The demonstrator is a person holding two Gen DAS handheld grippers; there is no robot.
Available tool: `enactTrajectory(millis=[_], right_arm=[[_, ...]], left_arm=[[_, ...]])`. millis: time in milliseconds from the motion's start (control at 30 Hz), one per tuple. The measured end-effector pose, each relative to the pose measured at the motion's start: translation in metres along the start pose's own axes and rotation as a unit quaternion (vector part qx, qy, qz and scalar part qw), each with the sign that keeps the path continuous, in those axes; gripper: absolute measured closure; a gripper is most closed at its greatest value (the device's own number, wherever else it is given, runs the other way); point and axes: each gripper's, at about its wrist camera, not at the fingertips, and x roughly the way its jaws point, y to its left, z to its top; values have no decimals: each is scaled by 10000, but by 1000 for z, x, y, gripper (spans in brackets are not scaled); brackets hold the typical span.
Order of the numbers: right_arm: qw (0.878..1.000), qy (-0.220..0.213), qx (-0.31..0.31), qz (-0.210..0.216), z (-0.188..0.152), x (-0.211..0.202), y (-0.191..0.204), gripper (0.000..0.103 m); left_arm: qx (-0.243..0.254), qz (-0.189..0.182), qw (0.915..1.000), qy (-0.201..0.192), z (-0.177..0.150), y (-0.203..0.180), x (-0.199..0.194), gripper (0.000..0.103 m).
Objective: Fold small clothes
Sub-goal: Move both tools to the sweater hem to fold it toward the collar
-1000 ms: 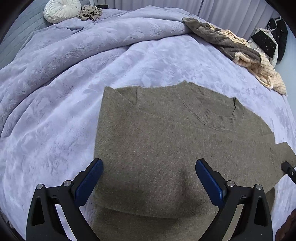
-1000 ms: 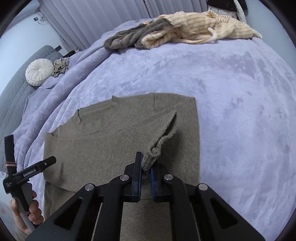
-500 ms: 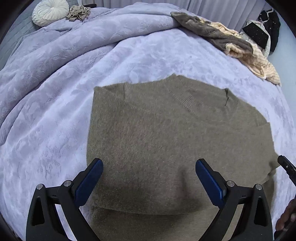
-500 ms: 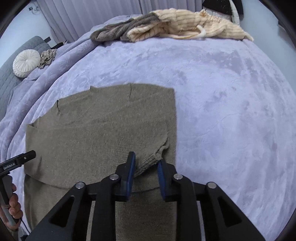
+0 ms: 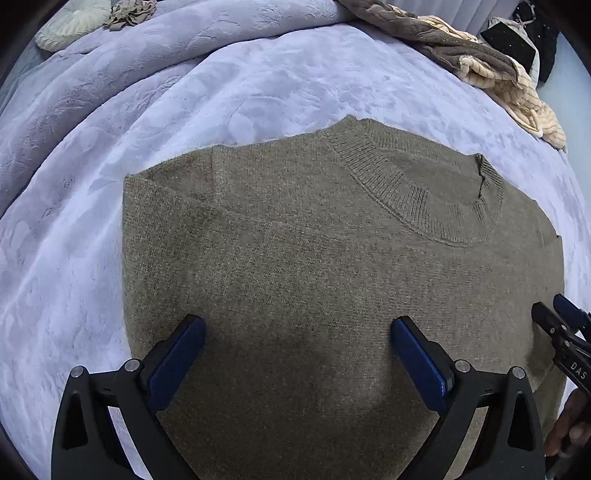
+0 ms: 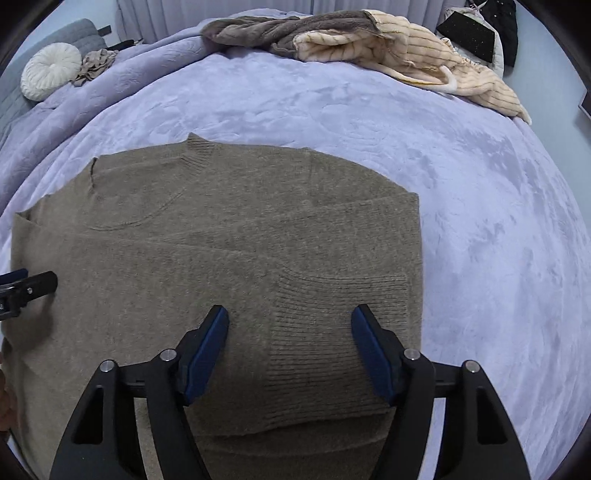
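Observation:
An olive-brown knit sweater [image 5: 314,258] lies flat on the lavender bedspread [image 5: 258,85], both sleeves folded in across its body. My left gripper [image 5: 297,332] is open and empty, low over the sweater's lower left part. My right gripper [image 6: 290,325] is open over the ribbed sleeve cuff [image 6: 325,332], which lies flat on the sweater [image 6: 221,236] near its right edge. The right gripper's tip [image 5: 561,325] shows at the left wrist view's right edge. The left gripper's tip [image 6: 29,286] shows at the right wrist view's left edge.
A pile of cream striped and grey-brown clothes [image 6: 369,44] lies at the bed's far side. A round white cushion [image 6: 50,70] and a small beige garment [image 6: 96,64] sit at the far left. Black items [image 6: 476,33] stand beyond the bed at far right.
My right gripper, shut on the sleeve cuff a second ago, laid it down on the sweater and opened. Both grippers came lower and closer to the sweater.

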Motion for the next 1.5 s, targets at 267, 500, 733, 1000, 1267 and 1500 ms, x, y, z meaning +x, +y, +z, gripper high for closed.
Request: enactTrajectory(millis=[267, 500, 733, 1000, 1267, 1500], right_arm=[[9968, -206, -625, 450, -22, -49, 58, 28], [9975, 116, -693, 123, -42, -39, 67, 27], [9977, 40, -638, 242, -74, -57, 69, 27], [9966, 58, -809, 127, -119, -59, 74, 24], [9896, -358, -1364, 267, -186, -92, 62, 22], [9858, -428, -1544, 508, -252, -118, 23, 18]], left_arm=[[591, 27, 9981, -189, -44, -35, -26, 1], [592, 112, 9981, -146, -59, -31, -40, 1], [855, 248, 9960, 35, -112, -40, -37, 1], [913, 295, 9953, -92, -159, -32, -44, 1], [1205, 240, 9918, -350, -220, -17, -69, 1], [1402, -49, 9887, -527, -293, 18, -100, 1]])
